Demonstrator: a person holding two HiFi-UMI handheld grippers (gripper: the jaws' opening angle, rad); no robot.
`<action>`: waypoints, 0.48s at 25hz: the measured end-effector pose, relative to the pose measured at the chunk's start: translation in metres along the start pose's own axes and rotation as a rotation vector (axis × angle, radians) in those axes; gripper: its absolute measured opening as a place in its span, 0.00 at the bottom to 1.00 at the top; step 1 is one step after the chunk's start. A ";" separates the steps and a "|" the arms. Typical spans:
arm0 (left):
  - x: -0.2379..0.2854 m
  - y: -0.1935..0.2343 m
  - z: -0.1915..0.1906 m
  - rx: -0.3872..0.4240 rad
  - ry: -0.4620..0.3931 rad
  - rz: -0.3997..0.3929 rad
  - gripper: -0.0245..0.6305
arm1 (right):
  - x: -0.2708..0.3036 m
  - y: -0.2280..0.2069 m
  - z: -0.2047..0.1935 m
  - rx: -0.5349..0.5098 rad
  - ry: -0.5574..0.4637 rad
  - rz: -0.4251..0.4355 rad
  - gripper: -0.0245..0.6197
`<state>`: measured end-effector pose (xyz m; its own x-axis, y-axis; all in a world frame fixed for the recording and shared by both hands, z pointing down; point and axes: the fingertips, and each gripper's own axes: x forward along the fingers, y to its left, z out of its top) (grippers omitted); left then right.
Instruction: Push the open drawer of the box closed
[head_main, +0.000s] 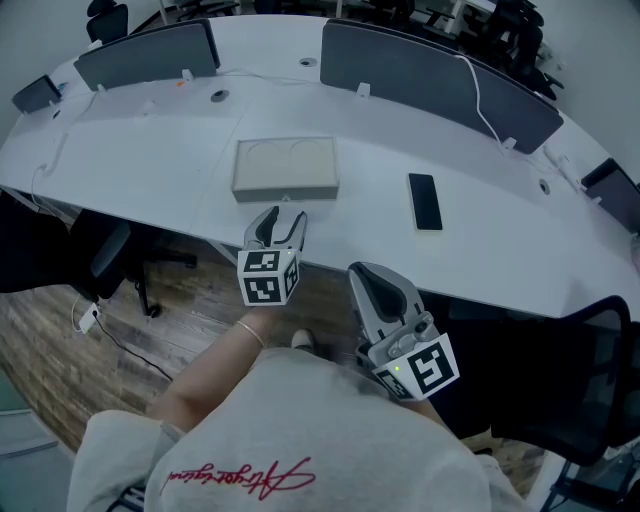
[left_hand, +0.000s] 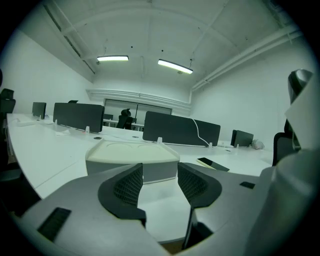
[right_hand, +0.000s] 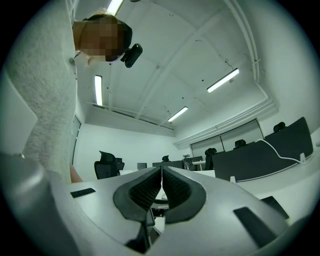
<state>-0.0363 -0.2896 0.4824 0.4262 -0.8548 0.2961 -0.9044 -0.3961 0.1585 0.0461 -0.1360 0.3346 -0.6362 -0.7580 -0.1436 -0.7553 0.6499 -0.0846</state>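
A flat beige box (head_main: 286, 168) lies on the white desk (head_main: 150, 160), its front face turned toward me. No drawer shows sticking out of that face in the head view. My left gripper (head_main: 283, 222) hovers just short of the box front, open, with nothing between its fingers. In the left gripper view the box (left_hand: 132, 160) sits right beyond the parted jaws of the left gripper (left_hand: 160, 182). My right gripper (head_main: 375, 285) hangs off the desk's near edge, close to my body, shut and empty. In its own view the right gripper (right_hand: 161, 187) points up toward the ceiling.
A black phone (head_main: 424, 201) lies on the desk to the right of the box, and it also shows in the left gripper view, phone (left_hand: 213, 164). Dark divider panels (head_main: 430, 75) line the desk's far edge. An office chair (head_main: 110, 255) stands below the desk at left.
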 end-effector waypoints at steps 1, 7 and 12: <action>-0.005 -0.003 0.001 0.013 -0.007 -0.008 0.39 | -0.003 0.003 0.000 0.000 -0.001 0.003 0.07; -0.038 -0.032 0.010 0.061 -0.060 -0.053 0.39 | -0.026 0.014 0.006 0.000 -0.006 0.005 0.07; -0.071 -0.056 0.016 0.171 -0.097 -0.071 0.38 | -0.047 0.027 0.011 -0.006 -0.006 0.016 0.07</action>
<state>-0.0158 -0.2121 0.4378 0.4928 -0.8477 0.1964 -0.8656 -0.5007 0.0109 0.0569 -0.0824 0.3283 -0.6472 -0.7473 -0.1506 -0.7461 0.6615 -0.0765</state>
